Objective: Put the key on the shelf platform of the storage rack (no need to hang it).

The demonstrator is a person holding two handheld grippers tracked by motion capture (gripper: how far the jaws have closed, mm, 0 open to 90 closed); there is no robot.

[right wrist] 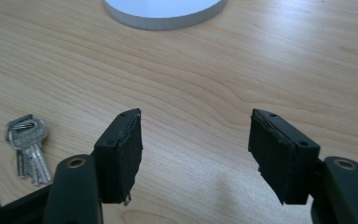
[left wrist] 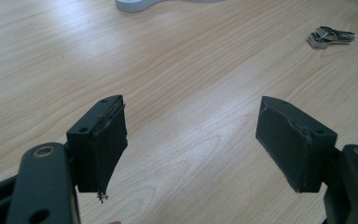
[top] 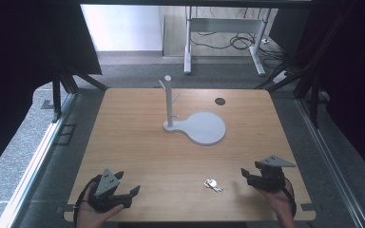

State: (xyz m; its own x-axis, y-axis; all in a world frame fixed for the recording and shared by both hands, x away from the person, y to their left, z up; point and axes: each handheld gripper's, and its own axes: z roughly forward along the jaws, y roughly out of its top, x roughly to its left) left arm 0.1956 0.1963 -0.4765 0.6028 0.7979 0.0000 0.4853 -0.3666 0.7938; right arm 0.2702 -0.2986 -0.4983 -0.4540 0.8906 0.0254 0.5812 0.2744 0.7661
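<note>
Small bunch of silver metal keys lies flat on light wooden worktop, near front edge, betw. left hand-held gripper and right hand-held gripper; both w/ jaws apart, holding nothing.

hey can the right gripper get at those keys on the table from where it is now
Probably yes. The right gripper is open, and the keys lie flat on bare table just to its left, with nothing between them.
</note>
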